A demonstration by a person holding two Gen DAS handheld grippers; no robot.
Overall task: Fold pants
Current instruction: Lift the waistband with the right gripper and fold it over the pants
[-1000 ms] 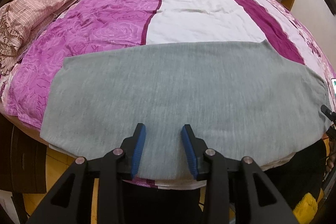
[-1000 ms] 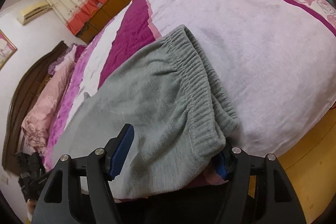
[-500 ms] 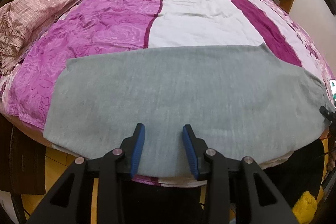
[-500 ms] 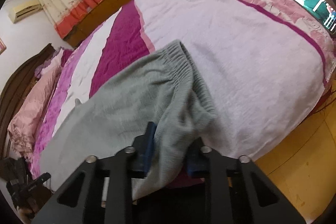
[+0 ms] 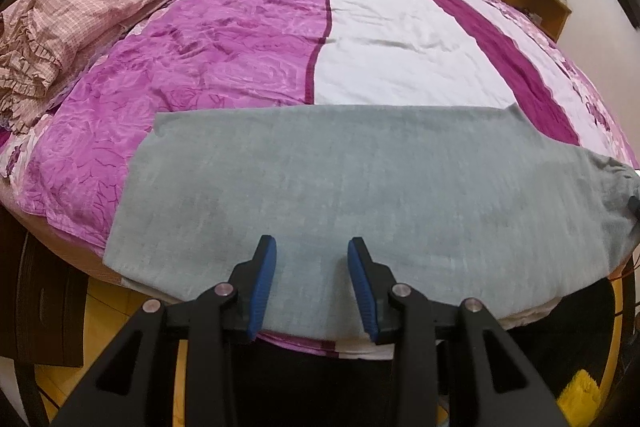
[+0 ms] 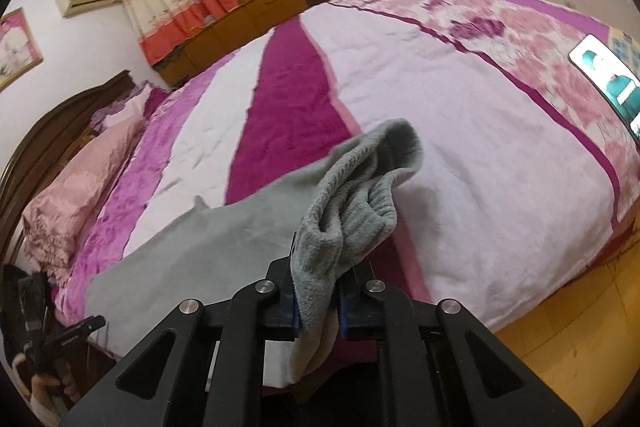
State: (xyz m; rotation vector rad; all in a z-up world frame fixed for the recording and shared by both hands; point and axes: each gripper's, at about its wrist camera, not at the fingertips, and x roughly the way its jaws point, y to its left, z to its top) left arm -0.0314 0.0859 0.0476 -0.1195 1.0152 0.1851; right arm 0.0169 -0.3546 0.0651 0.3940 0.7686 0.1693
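1. The grey pants (image 5: 360,195) lie flat across the near edge of the bed (image 5: 248,39), folded lengthwise, legs running to the left and waistband to the right.
2. We see the right gripper (image 6: 318,301) pinching the bunched waistband (image 6: 360,195). Its jaws have just been closing, with the fabric between them, and that end hangs clear of the bed.
3. The left gripper (image 5: 312,283) hovers over the mid-leg cloth near the bed edge. Its jaws are spread and nothing is between them.
4. Handling, in our judgement: soft fleece-like knit, light and floppy with no stiffness. It droops and bunches wherever it is unsupported, as the waistband shows. It is not fragile, and the fuzzy surface should grip the pads well.
5. Where to take hold: the ribbed elastic waistband is thicker, so the pinch should be secure. We'd have the left gripper take the cuff end (image 5: 160,131) or the near leg edge, catching both layers.
6. Risk: a one-point hold lets the far waist corner sag and skew the fold.
7. A phone (image 6: 608,83) lies on the bed, well apart from the pants, and a pink quilt (image 5: 80,7) is heaped near the headboard.
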